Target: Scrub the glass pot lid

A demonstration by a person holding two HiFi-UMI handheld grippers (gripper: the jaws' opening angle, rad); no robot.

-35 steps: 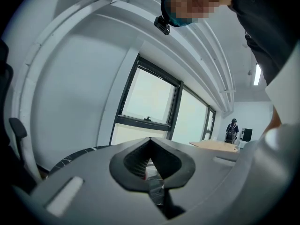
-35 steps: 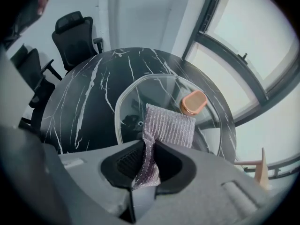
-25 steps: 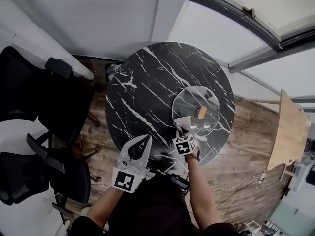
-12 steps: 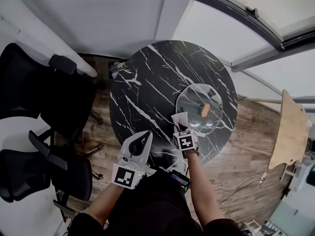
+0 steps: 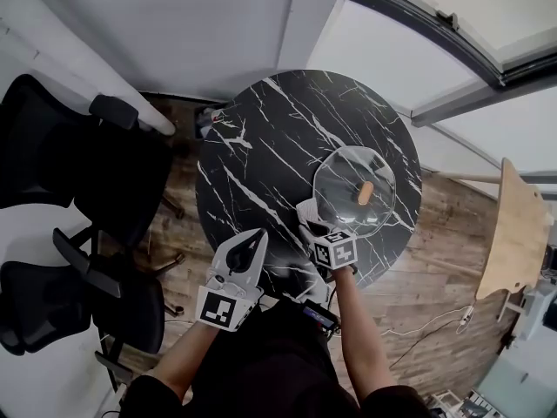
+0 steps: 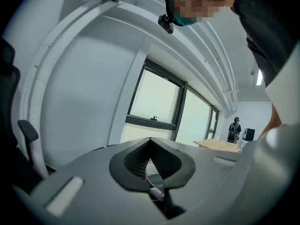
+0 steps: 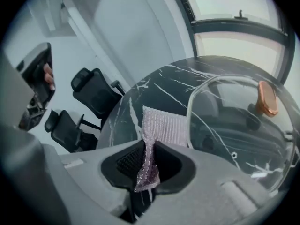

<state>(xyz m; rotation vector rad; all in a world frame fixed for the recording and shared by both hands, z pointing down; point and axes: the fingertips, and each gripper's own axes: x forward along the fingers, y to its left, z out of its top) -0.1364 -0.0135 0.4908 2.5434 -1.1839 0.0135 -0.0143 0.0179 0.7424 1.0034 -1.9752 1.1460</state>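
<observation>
A glass pot lid (image 5: 346,174) with a brown knob (image 5: 365,192) lies on the right part of the round black marble table (image 5: 270,138). My right gripper (image 5: 315,226) is shut on a silvery mesh scrub cloth (image 5: 311,212), just left of the lid's near rim. In the right gripper view the cloth (image 7: 161,125) hangs pinched in the right gripper (image 7: 147,161), with the lid (image 7: 234,125) and its knob (image 7: 266,97) to the right. My left gripper (image 5: 258,238) is over the table's near edge, shut with nothing in it. The left gripper (image 6: 150,142) points up at the windows.
Black office chairs (image 5: 52,146) (image 5: 43,303) stand left of the table on a wood floor. A light wooden tabletop (image 5: 513,233) is at the far right. In the left gripper view a person (image 6: 233,128) stands far off by the windows.
The right gripper and its cloth have shifted a little left, off the lid's near rim. The left gripper has hardly moved.
</observation>
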